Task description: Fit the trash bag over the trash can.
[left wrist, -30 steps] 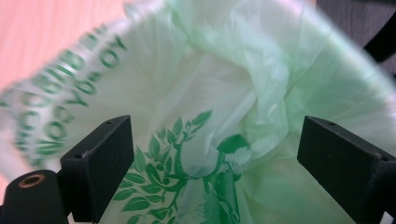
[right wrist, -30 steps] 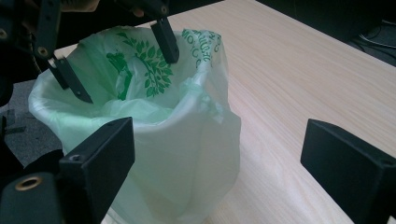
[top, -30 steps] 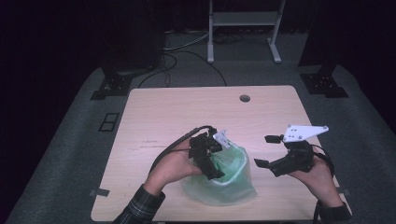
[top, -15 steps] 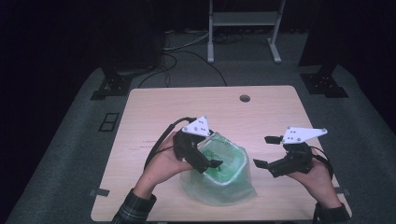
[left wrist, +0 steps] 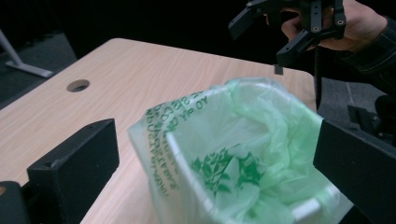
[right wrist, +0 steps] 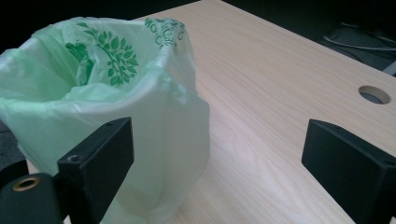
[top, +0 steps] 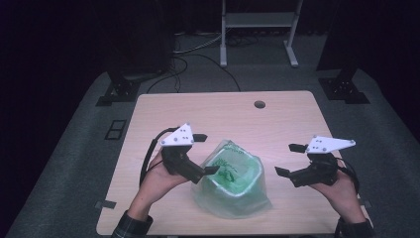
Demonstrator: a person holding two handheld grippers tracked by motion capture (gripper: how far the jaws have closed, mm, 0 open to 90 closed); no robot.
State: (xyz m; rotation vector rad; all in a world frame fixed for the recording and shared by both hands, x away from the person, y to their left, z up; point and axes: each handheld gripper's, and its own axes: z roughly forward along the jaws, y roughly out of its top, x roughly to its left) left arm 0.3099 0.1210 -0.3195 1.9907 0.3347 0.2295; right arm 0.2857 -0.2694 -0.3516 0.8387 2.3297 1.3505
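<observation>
Worktop [top: 163, 114] of pale wood-grain laminate with rounded corners, standing on a grey carpeted floor [top: 74, 148]. A round cable hole [top: 259, 104] sits near the far edge, right of centre. Directly on the worktop, toward the near edge and about midway across, stands a small white bin [top: 236, 196] lined with a translucent green bag [top: 233, 171] printed with a leaf motif and draped over its rim.

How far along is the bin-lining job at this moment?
Mostly done, it seems: the green bag sits inside the small white bin, its top folded over the rim. Nothing is held: the left gripper, its jaws just opened, stands beside the bag, and the right gripper is open, apart. Left: perhaps smoothing the loose skirt.
</observation>
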